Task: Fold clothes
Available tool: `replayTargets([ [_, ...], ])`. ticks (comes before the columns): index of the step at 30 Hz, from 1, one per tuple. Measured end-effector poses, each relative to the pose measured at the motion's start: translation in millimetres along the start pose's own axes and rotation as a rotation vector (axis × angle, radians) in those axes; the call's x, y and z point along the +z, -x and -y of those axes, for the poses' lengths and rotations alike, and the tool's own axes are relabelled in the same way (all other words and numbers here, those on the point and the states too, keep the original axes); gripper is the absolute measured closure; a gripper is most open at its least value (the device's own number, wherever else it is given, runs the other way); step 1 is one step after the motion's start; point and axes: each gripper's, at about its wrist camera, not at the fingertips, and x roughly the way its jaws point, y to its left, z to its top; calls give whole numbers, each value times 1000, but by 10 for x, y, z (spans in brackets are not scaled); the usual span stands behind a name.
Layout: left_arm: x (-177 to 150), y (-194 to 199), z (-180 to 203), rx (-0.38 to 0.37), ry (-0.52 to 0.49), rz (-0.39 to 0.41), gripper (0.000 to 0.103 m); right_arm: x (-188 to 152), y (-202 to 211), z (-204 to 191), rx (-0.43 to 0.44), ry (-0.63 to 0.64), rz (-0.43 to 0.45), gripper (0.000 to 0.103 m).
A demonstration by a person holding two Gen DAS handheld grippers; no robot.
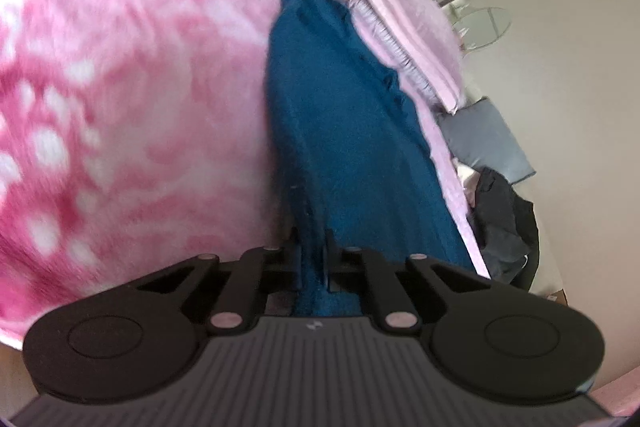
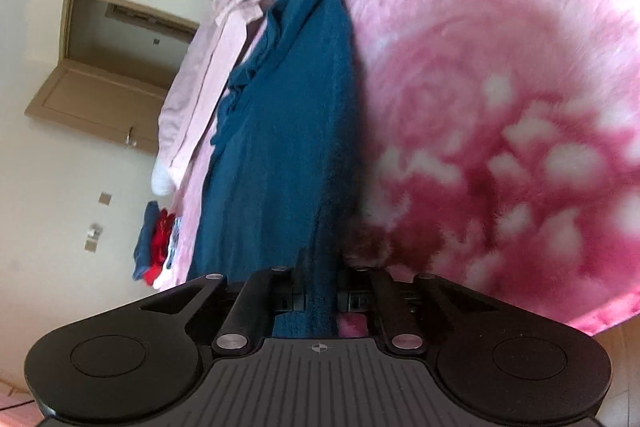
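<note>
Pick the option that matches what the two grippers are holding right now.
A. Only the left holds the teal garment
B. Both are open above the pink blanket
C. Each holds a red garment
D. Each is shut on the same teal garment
D: the teal garment runs up from between the closed fingers of the left gripper, and the right gripper pinches the same teal cloth, beside the pink blanket.
</note>
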Motion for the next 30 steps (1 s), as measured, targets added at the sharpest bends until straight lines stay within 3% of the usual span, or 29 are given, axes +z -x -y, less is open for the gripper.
replayTargets([
  [4,-5,226,96,-22,-13,63,98,-81,271,-181,17,25,77,98],
  [12,-165,698,275,-63,-33,124,98,-421,579,-521,49,42,134,98],
  [22,-1024,1613,344,-139,-11,169,98,-1354,1319,-765,93,19,192,97],
  [26,-1336,1794,307,-149,30,162,98,-1674,1500,-719,98,-17,203,97],
  [30,-1430,1815,263,-145,61,147,98,-1855,1591,-643,81,-46,195,97],
])
